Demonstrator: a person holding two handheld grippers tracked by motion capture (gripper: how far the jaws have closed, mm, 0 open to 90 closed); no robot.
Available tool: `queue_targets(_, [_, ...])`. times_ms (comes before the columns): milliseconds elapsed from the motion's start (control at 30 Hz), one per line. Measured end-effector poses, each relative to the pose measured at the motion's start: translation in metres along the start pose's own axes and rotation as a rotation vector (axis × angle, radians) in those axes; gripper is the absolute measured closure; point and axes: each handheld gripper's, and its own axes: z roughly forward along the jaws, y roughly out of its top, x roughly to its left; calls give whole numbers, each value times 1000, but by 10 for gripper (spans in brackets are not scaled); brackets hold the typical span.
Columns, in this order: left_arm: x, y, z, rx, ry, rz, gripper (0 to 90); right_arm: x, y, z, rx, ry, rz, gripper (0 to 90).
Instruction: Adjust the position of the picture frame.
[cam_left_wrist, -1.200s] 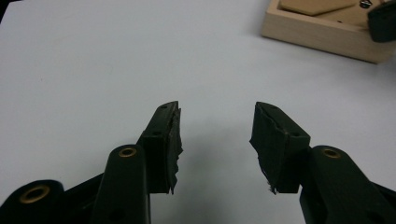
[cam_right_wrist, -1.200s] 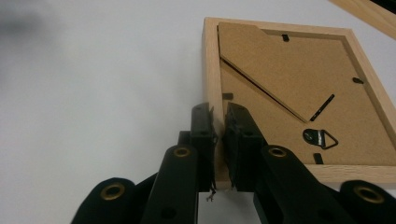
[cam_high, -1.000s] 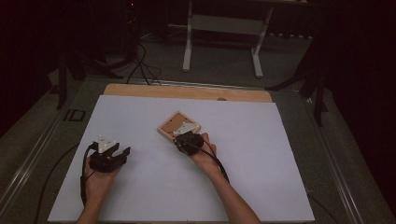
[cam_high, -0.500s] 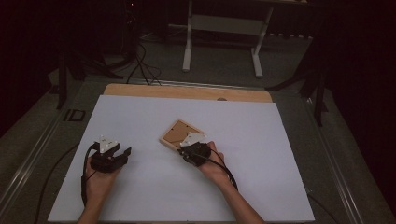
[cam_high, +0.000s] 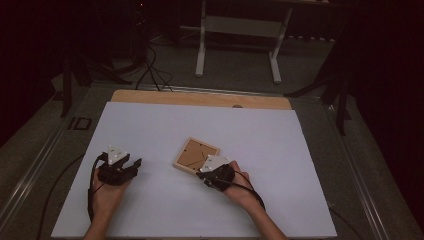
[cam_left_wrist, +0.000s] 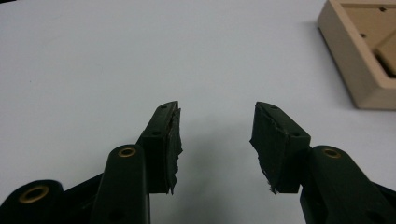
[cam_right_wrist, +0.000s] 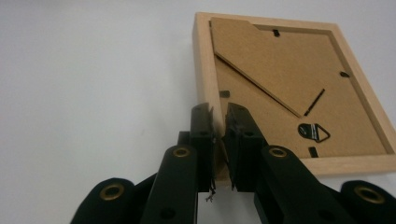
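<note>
A small wooden picture frame (cam_high: 192, 150) lies face down on the white sheet, its brown backing board with hanger and stand facing up (cam_right_wrist: 280, 79). My right gripper (cam_high: 201, 173) (cam_right_wrist: 219, 114) is shut on the frame's light wooden rim near its nearest corner, one jaw outside the rim and one inside. My left gripper (cam_high: 133, 164) rests on the sheet to the left of the frame, held in a hand. Its jaws (cam_left_wrist: 217, 109) stand open with nothing between them, and a corner of the frame (cam_left_wrist: 355, 70) shows farther off to the right.
The white sheet (cam_high: 150, 125) covers most of the table, with a wooden strip (cam_high: 200, 99) along its far edge. Beyond the table stand a white frame on legs (cam_high: 235, 45) and cables on the dark floor (cam_high: 150, 70).
My right gripper has drawn the picture frame toward the person and a little to the right across the sheet. The left gripper has stayed where it was.
</note>
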Motion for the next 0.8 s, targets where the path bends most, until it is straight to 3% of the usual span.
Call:
queue_targets(100, [-1,0,0,1,-3,1,518,2,-10,-12,6,13,-26,819])
queue_targets(233, [-3,0,2,7,-6,10,517,3,-18,-20,5,16,-12,804])
queue_targets(333, [-5,1,2,10,-8,16,517,1,-21,-23,-3,-1,5,720])
queue_targets(433, [-6,1,1,1,-13,15,517,-5,-21,-32,-61,-17,75,677])
queue_targets(533, [-6,1,1,3,-14,15,517,-18,-25,-43,-102,-80,165,686])
queue_targets(600, [-6,1,2,8,-16,19,517,-27,-29,-45,-93,-142,220,751])
queue_targets(700, [-8,1,3,8,-17,23,517,-35,-35,-43,-65,-187,272,897])
queue_targets(800, [-9,1,3,11,-17,27,517,-39,-37,-35,-18,-220,290,900])
